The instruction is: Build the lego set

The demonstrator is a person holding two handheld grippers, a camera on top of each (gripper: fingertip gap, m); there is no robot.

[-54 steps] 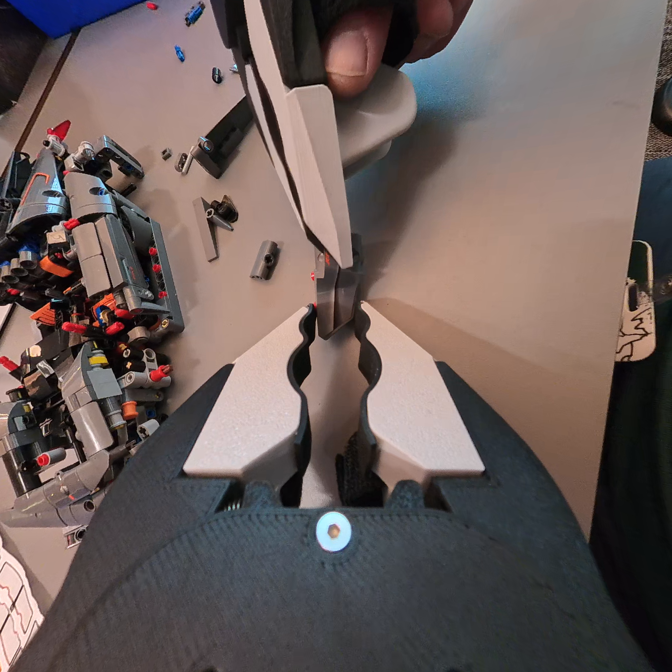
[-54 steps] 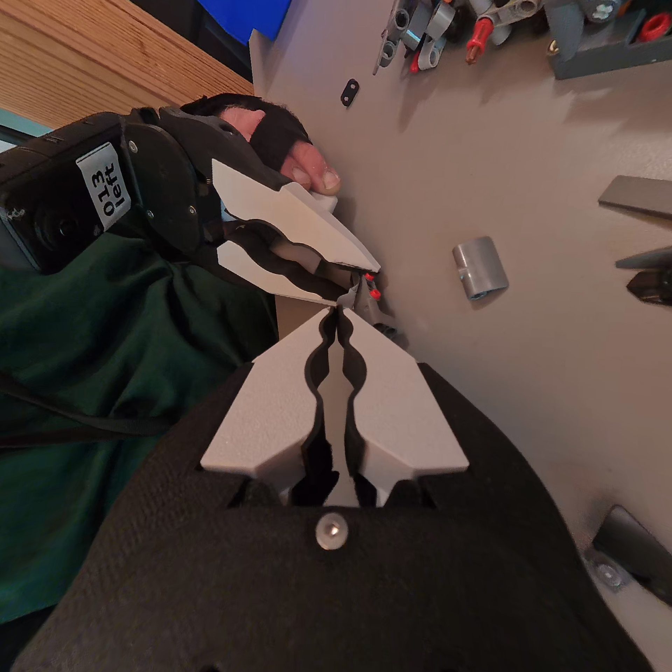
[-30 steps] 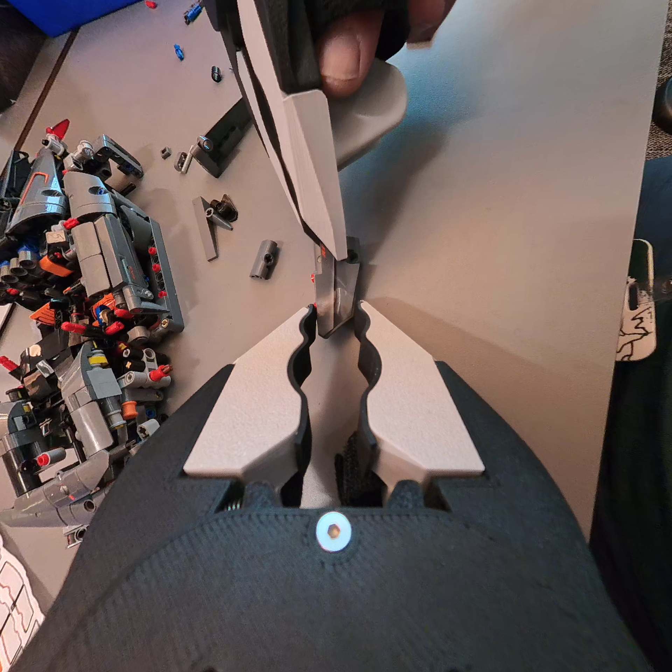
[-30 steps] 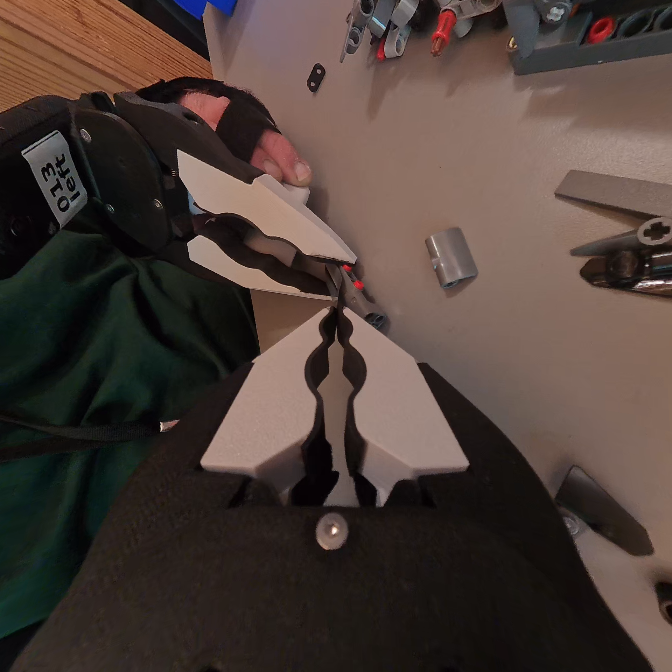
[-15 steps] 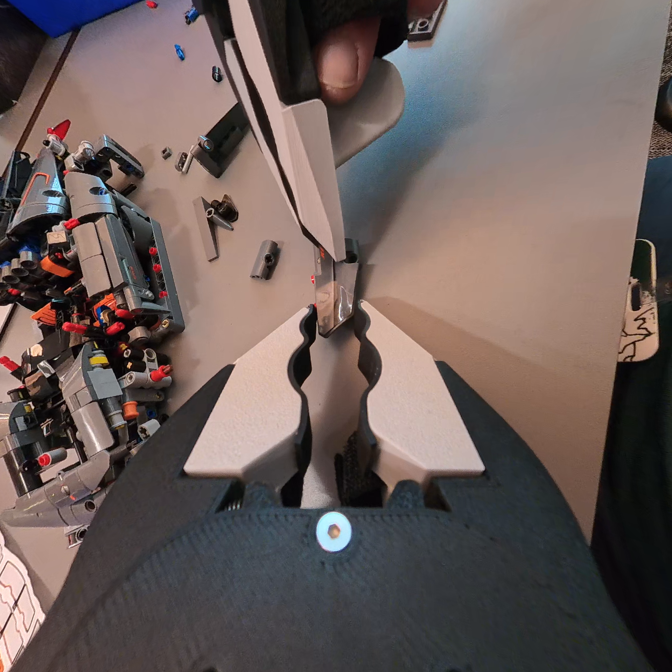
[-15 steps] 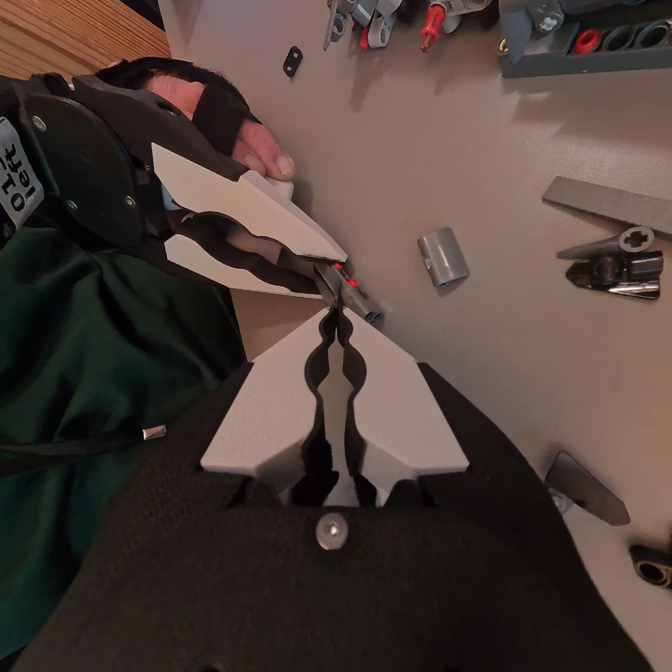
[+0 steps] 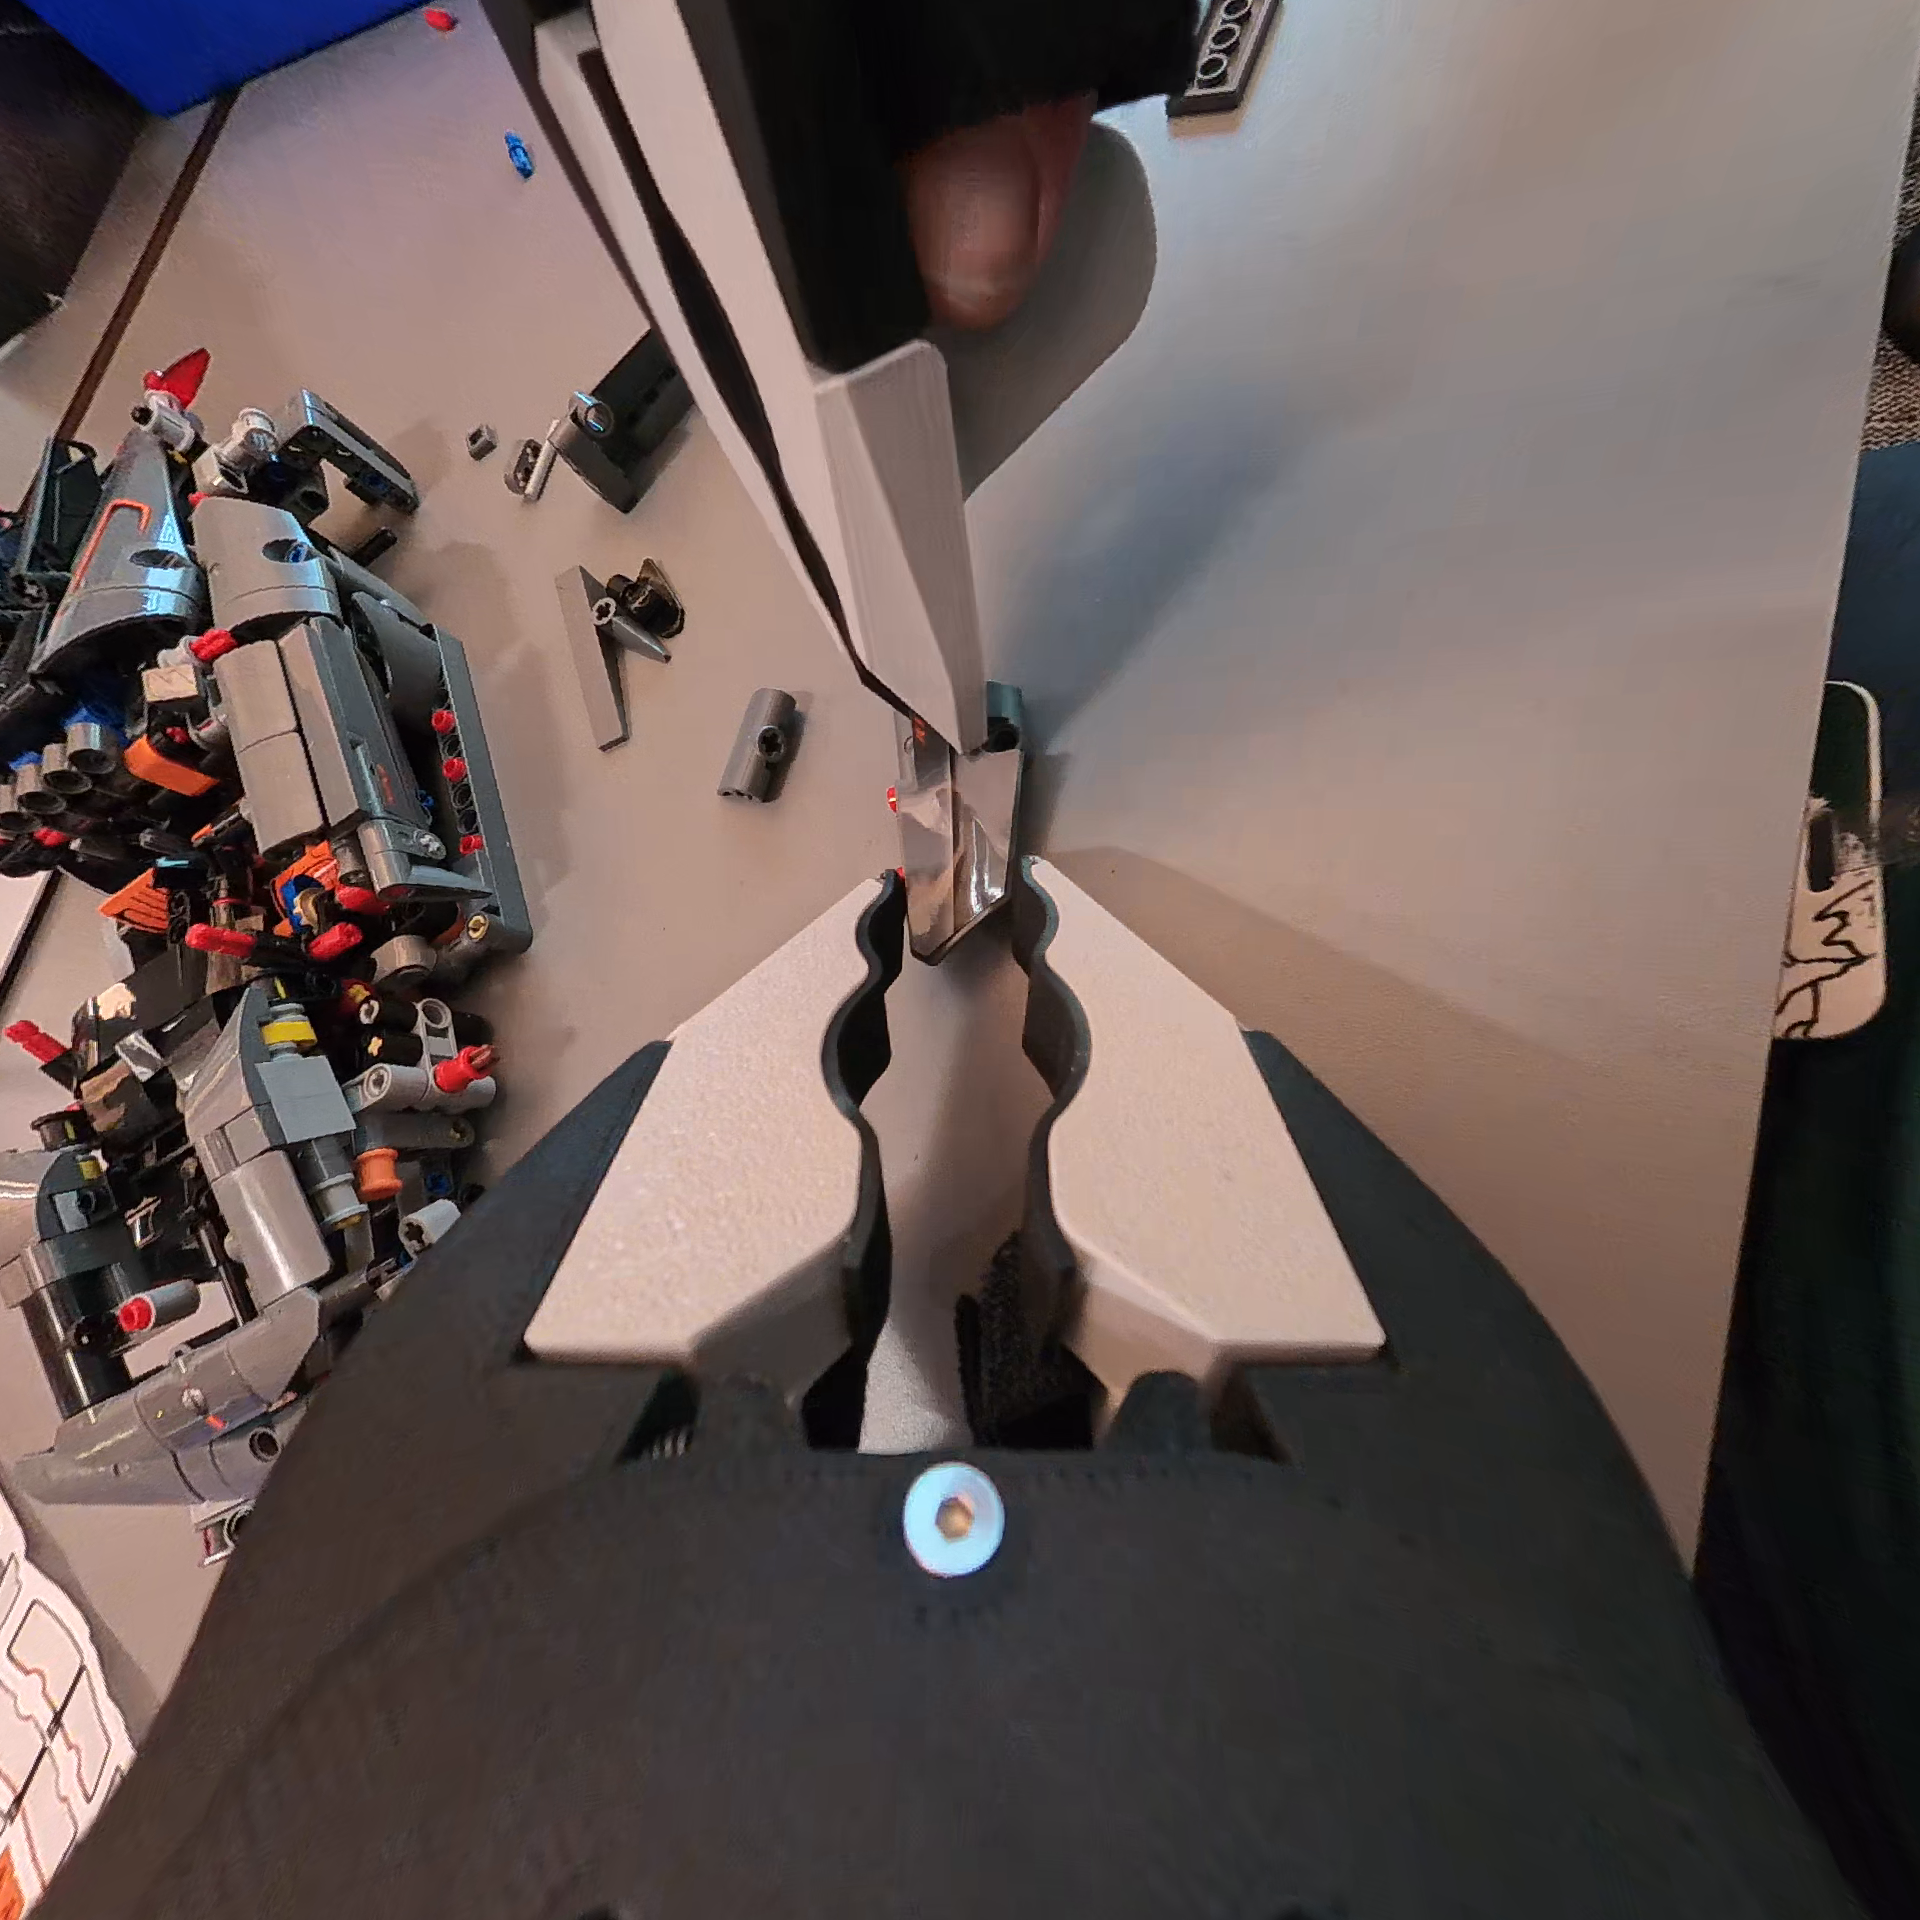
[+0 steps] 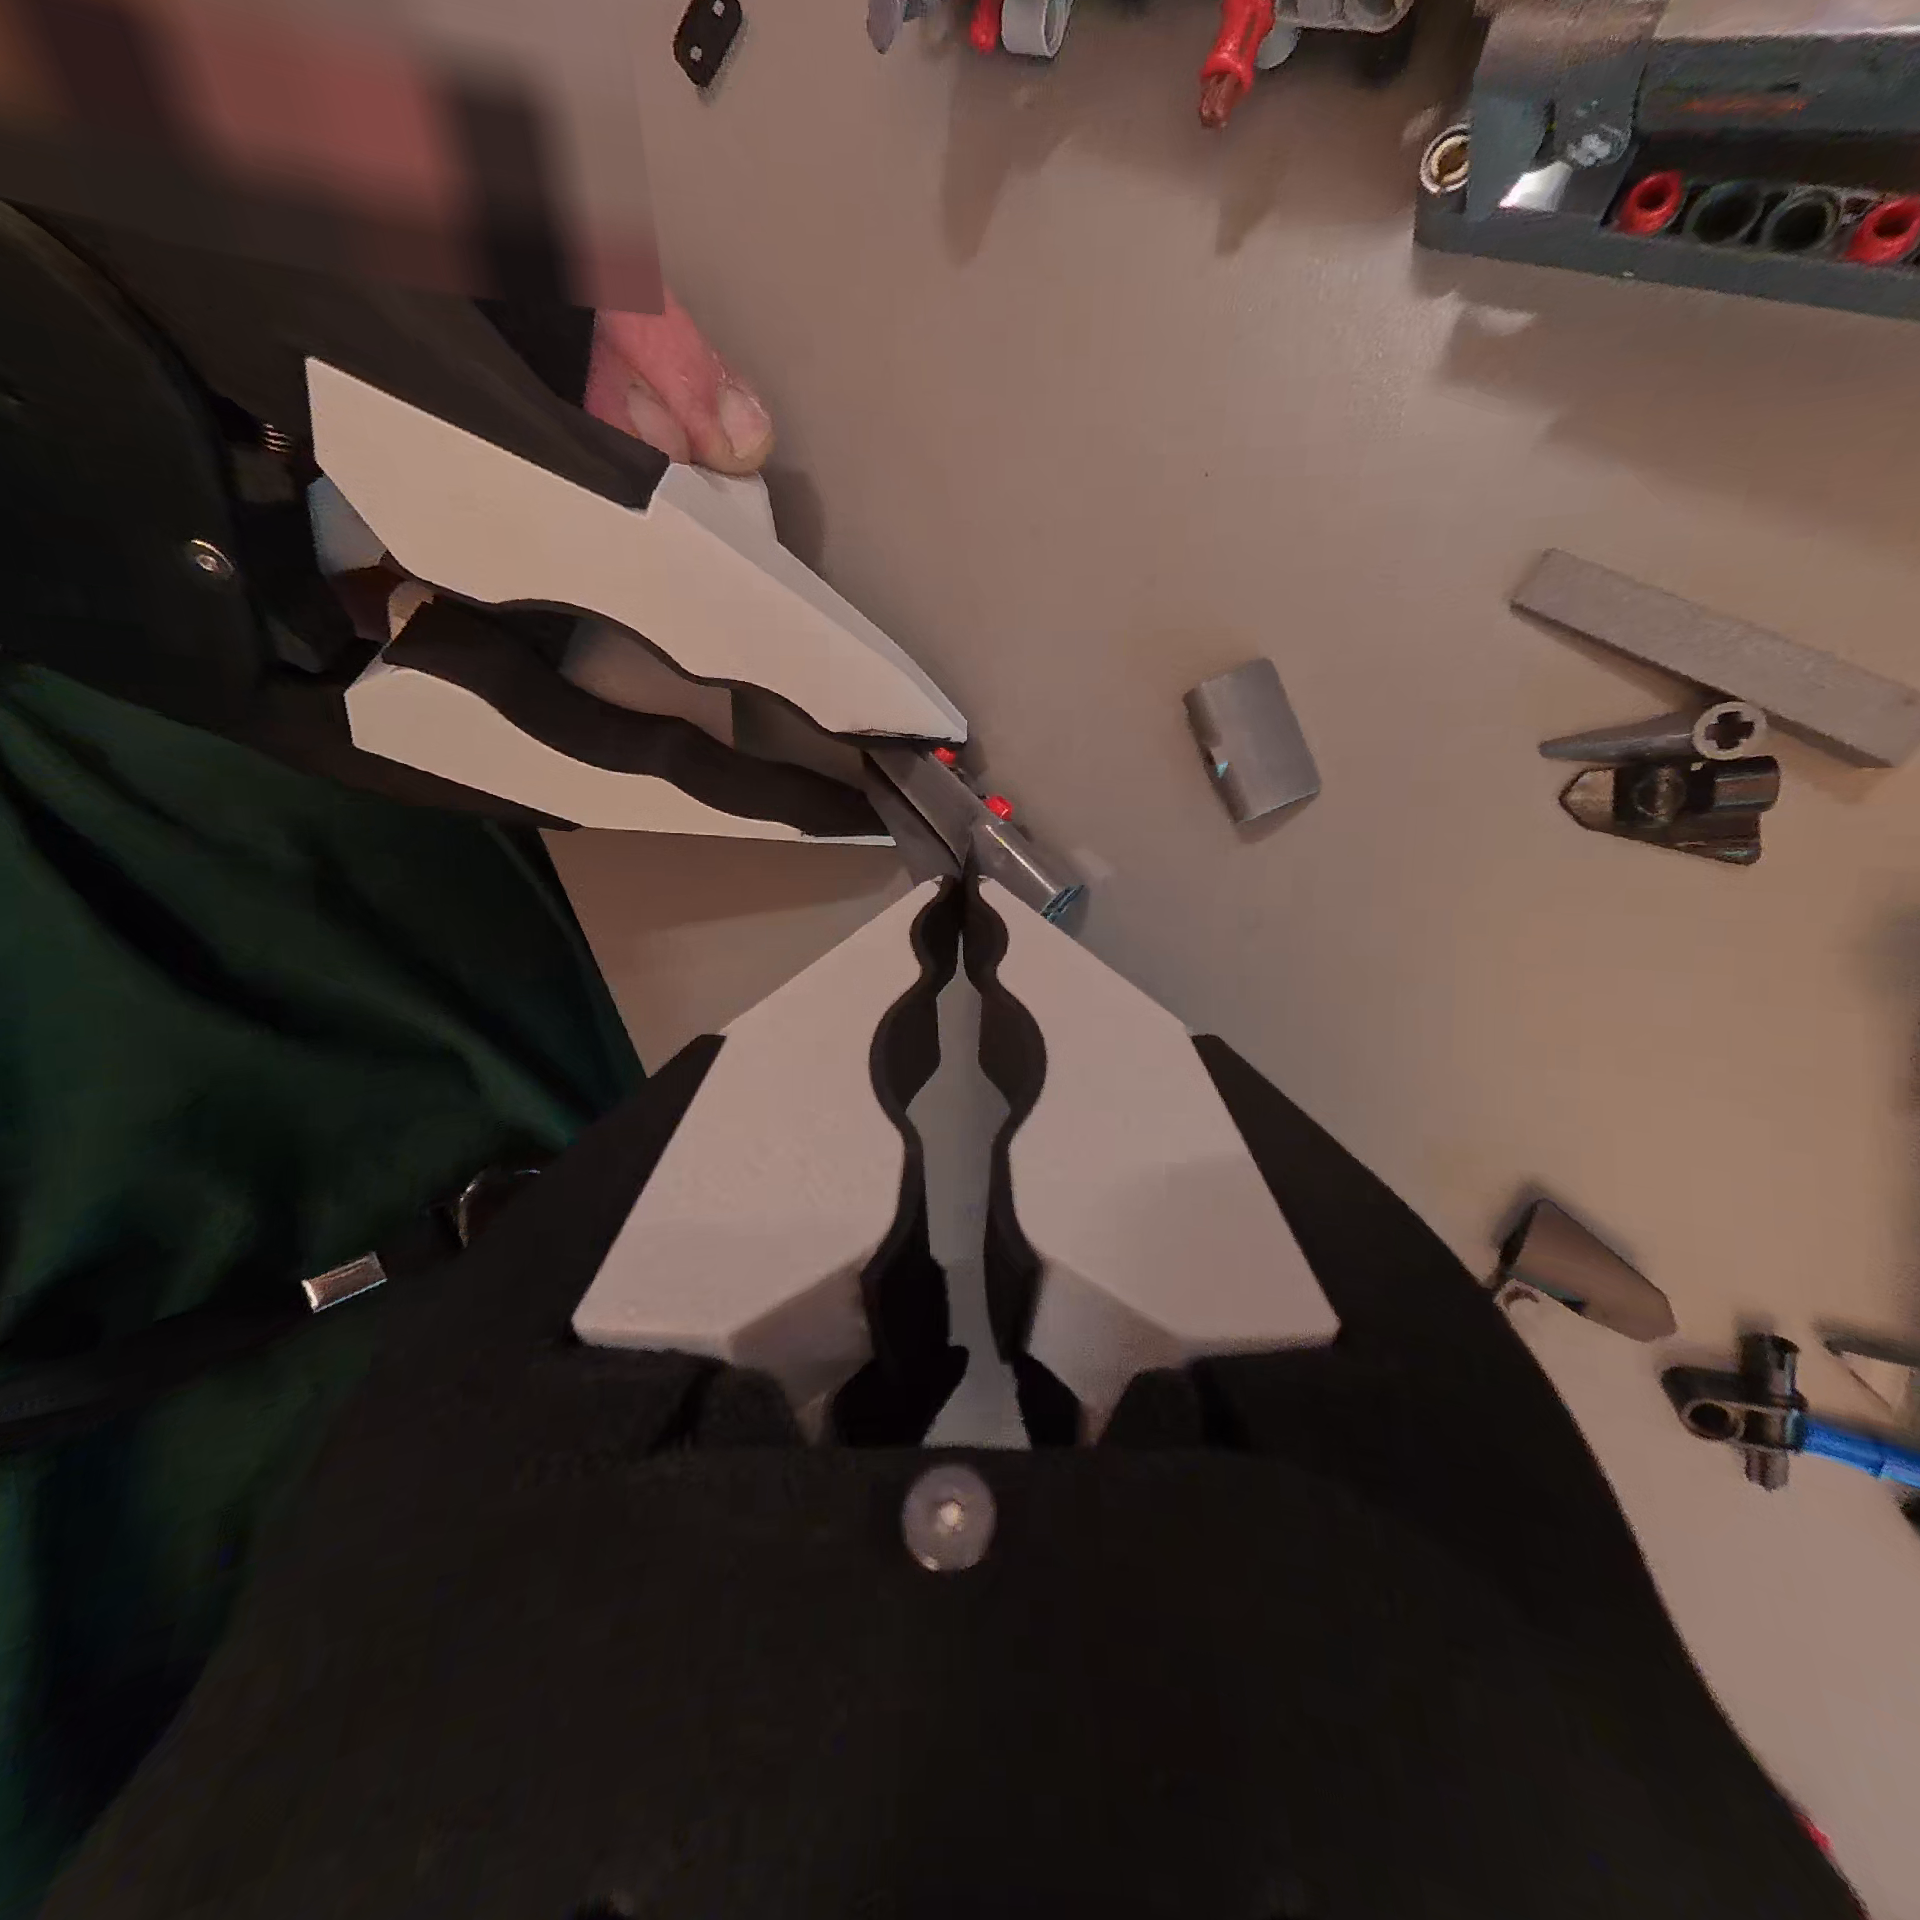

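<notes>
The dark grey panel piece (image 7: 956,862) is clamped by the left gripper (image 7: 951,904) and also by the right gripper (image 8: 958,883); if squeezed unevenly, it could twist and slip out.

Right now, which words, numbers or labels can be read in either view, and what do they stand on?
Nothing is legible.
Lego model: orange print on a panel, too small.
Held lego piece: orange mark, too small.
Corner sheet: outlines only.
Edge tag: black squiggles, no letters.
</notes>
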